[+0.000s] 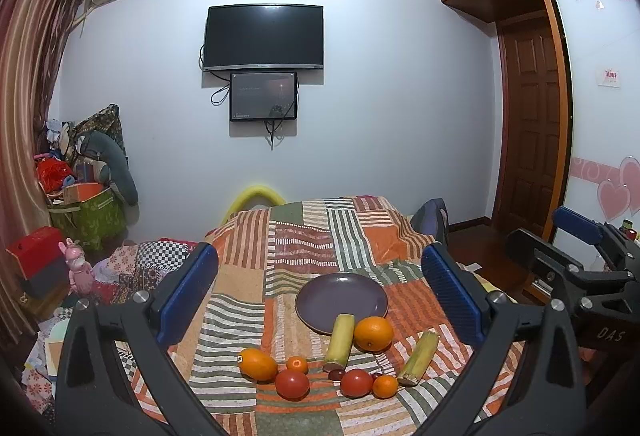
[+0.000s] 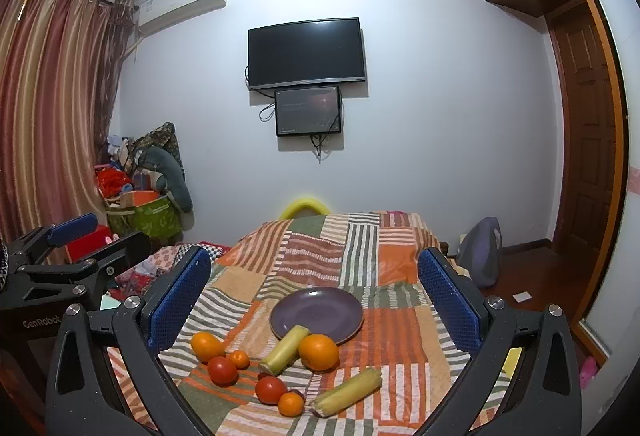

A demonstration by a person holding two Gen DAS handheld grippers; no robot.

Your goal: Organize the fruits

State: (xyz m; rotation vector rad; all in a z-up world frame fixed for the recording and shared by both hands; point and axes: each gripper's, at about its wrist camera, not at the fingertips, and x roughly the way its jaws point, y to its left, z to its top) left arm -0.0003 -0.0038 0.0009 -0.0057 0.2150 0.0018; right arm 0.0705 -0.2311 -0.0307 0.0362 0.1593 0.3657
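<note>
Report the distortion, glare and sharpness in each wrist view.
Left wrist: strong fisheye bending the door frame, dark corners, faint glare on the TV, fruit sharp. Right wrist: same barrel warp curving the curtain, soft sheen on the purple plate, no motion blur.

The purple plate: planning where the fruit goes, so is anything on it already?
The purple plate holds nothing; one sugarcane piece leans on its near rim, hiding a bit.

The purple plate's (image 1: 340,296) near rim was hidden behind a sugarcane piece (image 1: 340,340) and the big orange (image 1: 374,333). Small dark fruits (image 1: 337,374) between the tomatoes were too small to identify. Both gripper bodies ran off the lower edges, and the small wall screen's (image 2: 308,111) writing was unreadable.
</note>
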